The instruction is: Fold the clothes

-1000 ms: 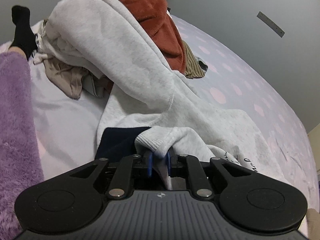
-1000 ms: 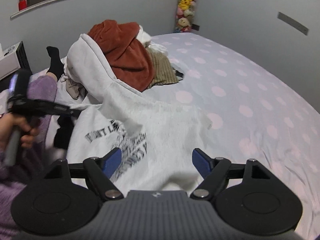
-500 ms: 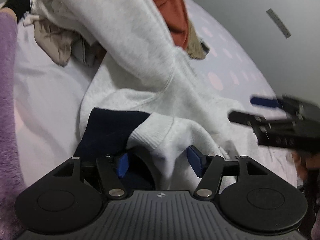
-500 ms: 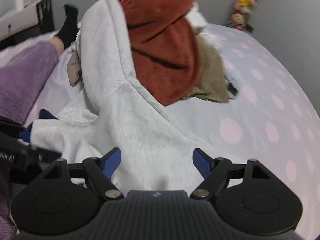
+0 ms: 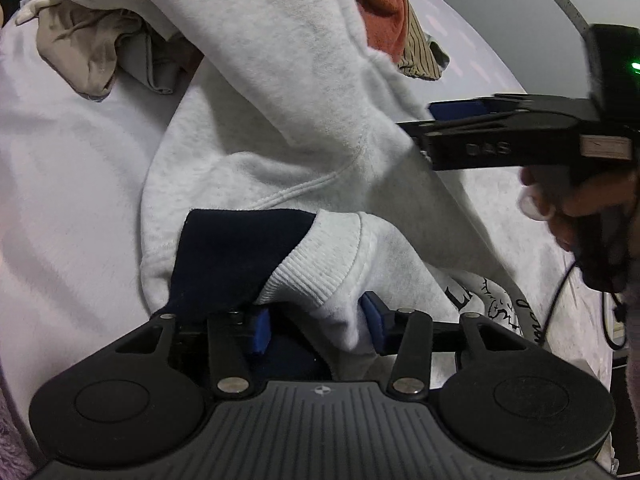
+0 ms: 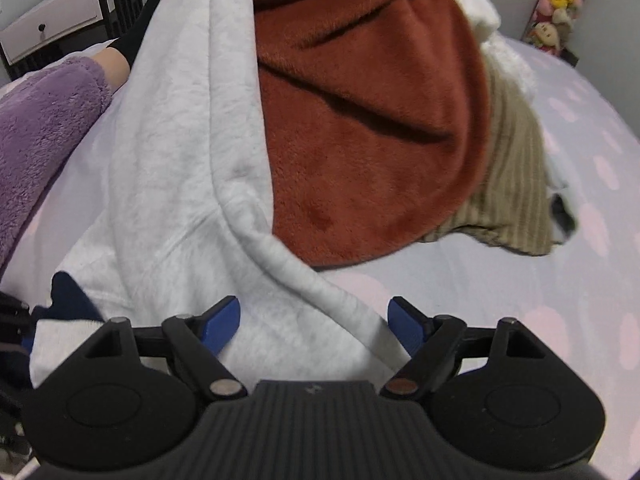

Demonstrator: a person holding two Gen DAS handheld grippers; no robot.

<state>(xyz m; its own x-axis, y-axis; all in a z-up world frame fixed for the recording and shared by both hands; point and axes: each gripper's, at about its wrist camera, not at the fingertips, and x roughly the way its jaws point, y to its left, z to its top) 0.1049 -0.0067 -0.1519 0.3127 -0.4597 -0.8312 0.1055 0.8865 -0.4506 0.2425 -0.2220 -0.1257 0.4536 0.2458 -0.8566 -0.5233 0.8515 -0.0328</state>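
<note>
Left gripper (image 5: pixel 316 326): we see its blue pads spread apart, with the ribbed cuff (image 5: pixel 316 268) of the grey hoodie lying loose between them; the right pad touches the cloth, but nothing is pinched.
Right gripper (image 6: pixel 316 322): we see it wide open, low over the hoodie's body, gripping nothing.
Grey hoodie (image 5: pixel 280 120): it lies spread on the bed, one sleeve running up onto the clothes pile; a black print (image 5: pixel 484 300) shows on its front.
Dark navy cloth (image 5: pixel 236 256): it comes out from under the cuff, just in front of the left gripper.
Clothes pile: we see a rust fleece garment (image 6: pixel 372 128) on top, a beige corduroy piece (image 6: pixel 508 184) under it.
Bed sheet (image 6: pixel 520 280): pale, with pink dots.
Purple fleece sleeve (image 6: pixel 44 128): at the left side.
</note>
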